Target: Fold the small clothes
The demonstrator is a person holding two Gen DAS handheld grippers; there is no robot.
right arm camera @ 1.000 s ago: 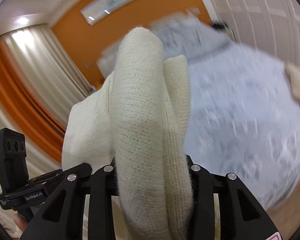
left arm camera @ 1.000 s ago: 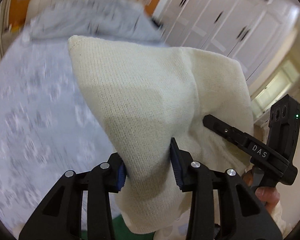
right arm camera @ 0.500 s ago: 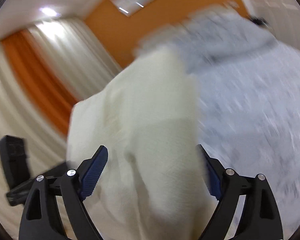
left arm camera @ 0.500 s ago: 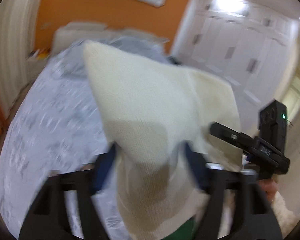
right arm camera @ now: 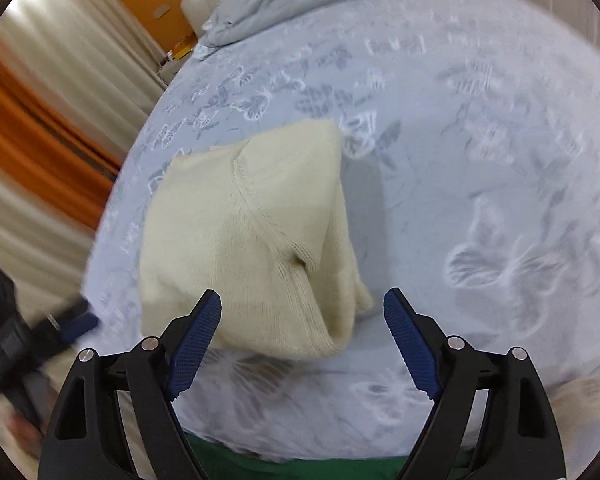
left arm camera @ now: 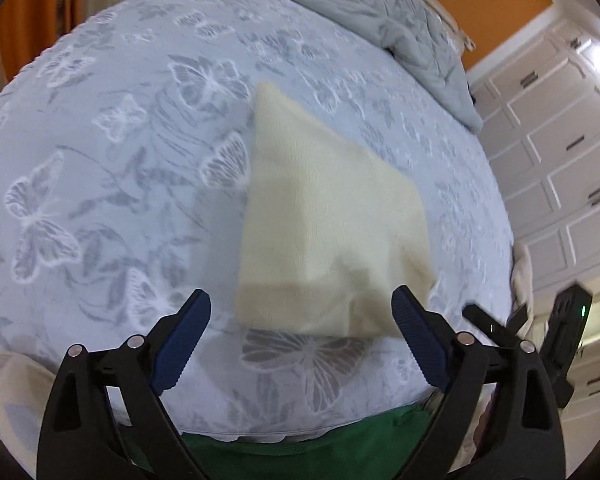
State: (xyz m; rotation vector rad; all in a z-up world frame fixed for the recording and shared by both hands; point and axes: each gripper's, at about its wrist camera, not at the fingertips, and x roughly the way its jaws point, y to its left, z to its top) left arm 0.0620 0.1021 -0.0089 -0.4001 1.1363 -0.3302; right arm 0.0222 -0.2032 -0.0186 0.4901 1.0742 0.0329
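Left view first: at the far left edge an orange curtain hangs beside the bed, whose pale blue butterfly cover fills most of the frame. The left gripper hovers low over the near edge, jaws spread wide, blue pads clear of any fabric. Just beyond and between them lies the cream knit, a small folded garment resting on the cover, one corner pointing away toward the grey duvet bunched at the far side. Right of that, white cabinet doors, and the other gripper's black body pokes in low at the right edge.

Right view now: curtain in orange and white at left, blurred, with the left tool a dark smear below it. The knit sits left of centre on the bed, ribbed edge curled up nearest the camera. The right gripper is wide open too, holding nothing, the knit's near edge lying between its pads but apart from them. A green strip shows under the bed's near edge.
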